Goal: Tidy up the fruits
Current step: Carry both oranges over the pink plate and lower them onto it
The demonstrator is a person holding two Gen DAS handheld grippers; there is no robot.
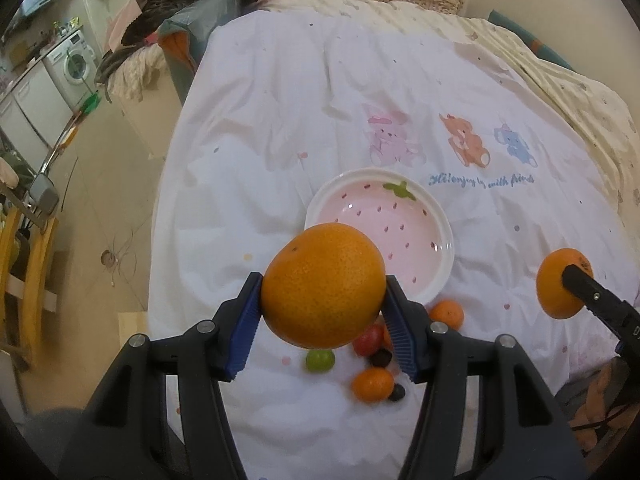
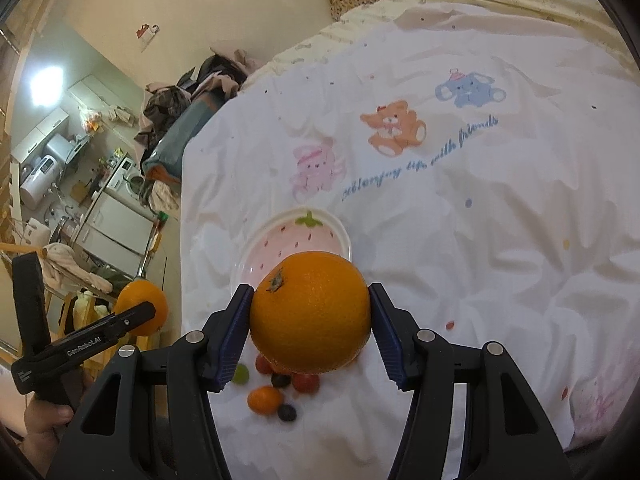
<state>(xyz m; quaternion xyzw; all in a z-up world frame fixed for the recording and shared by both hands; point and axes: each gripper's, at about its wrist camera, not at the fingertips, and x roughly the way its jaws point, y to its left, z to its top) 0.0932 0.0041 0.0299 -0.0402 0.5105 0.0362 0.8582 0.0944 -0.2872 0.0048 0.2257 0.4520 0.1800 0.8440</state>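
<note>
Two oranges are up, one per gripper. Left wrist view: my left gripper (image 1: pixel 323 304) clamps an orange (image 1: pixel 324 284) above the near rim of the strawberry plate (image 1: pixel 440 220); round, no real long axis, and smooth skin could slip. Right wrist view: my right gripper (image 2: pixel 311 320) clamps another orange (image 2: pixel 310 314), stem scar pointing up-left; both reaching the plate together risks a collision.

Right tongs (image 2: pixel 310 320) clamping orange (image 2: pixel 310 314), strawberry plate (image 2: pixel 256 248) behind, small fruits (image 2: pixel 280 388) on white bedsheet (image 2: pixel 480 220)
</note>
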